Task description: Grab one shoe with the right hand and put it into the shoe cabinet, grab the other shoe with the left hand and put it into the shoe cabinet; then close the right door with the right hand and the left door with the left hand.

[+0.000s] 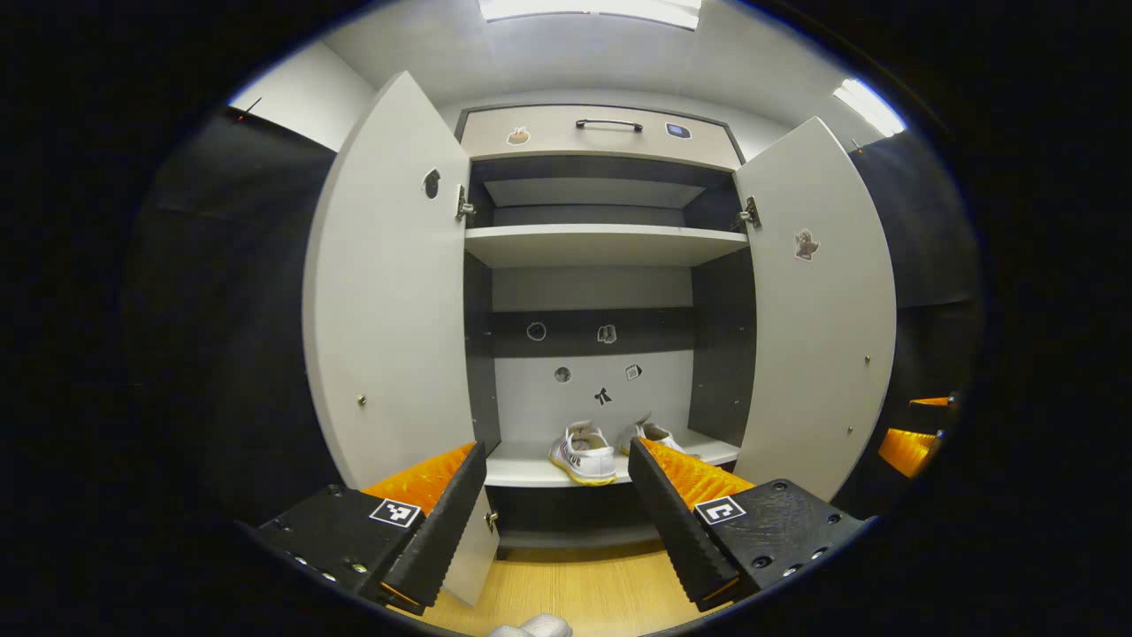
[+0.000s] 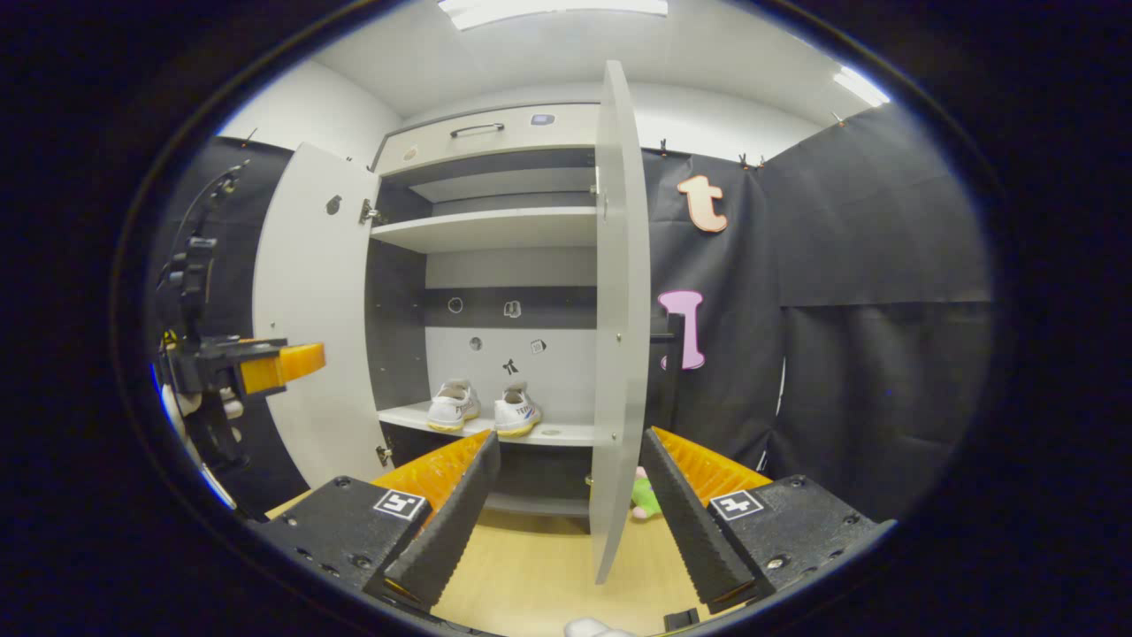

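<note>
- Two white shoes stood side by side on the shoe cabinet's bottom shelf.
- Left door and right door stood open.
- Left tool and right tool hung before the cabinet, fingers spread, empty.

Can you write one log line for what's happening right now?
two white sneakers: on lower shelf | tall white cabinet doors: both open | left claw: open, empty | right claw: open, facing right door edge

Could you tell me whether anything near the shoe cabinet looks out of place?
One thing: a small green and pink toy lies on the floor behind the open right door. Both shoes sit upright on the lower shelf.
</note>
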Tool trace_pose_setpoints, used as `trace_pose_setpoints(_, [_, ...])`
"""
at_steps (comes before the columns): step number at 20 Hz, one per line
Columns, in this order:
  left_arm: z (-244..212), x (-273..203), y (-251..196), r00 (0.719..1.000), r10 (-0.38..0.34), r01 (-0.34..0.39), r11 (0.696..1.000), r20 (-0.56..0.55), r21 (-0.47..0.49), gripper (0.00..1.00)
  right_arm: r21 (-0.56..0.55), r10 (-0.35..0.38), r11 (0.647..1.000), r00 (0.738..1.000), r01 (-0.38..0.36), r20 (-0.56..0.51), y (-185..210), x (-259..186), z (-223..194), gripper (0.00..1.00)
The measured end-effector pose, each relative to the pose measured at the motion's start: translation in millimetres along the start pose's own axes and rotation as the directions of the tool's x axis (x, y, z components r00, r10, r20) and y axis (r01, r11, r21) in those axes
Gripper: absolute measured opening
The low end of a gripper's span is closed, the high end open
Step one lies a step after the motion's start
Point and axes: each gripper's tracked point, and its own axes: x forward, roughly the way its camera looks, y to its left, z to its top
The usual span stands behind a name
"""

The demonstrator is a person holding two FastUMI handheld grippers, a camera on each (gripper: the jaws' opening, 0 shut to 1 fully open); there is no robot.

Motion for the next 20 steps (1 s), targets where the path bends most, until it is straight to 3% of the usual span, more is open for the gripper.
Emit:
trace_pose_setpoints(3, [-17,-33,12,0.999,0.038,-0.038,0.999,0.020,0.006,1.00,-0.004,-0.014,1.000,1.000,0.014,-0.002,-6,-4,-3,1.00])
trace_pose_setpoints(4, [-18,-40,15,0.998,0.049,-0.049,0.999,0.035,0.008,0.96,-0.010,-0.016,1.000,1.000,0.016,-0.003,-8,-6,-4,1.00])
trace_pose_setpoints(9, [-36,-59,12,0.999,0.045,-0.045,0.999,0.011,0.022,1.00,-0.007,-0.052,0.999,0.999,0.052,-0.013,-25,-6,-6,1.00])
trace_pose_setpoints(15, [-40,-61,8,1.000,0.023,-0.023,0.999,0.008,-0.039,0.96,-0.054,-0.178,0.982,0.984,0.179,0.027,-90,4,13,1.00])
trace_pose_setpoints(20, [-41,-66,4,1.000,0.025,-0.024,0.999,0.019,-0.032,0.96,-0.046,-0.255,0.966,0.967,0.256,0.022,-139,27,18,1.00])
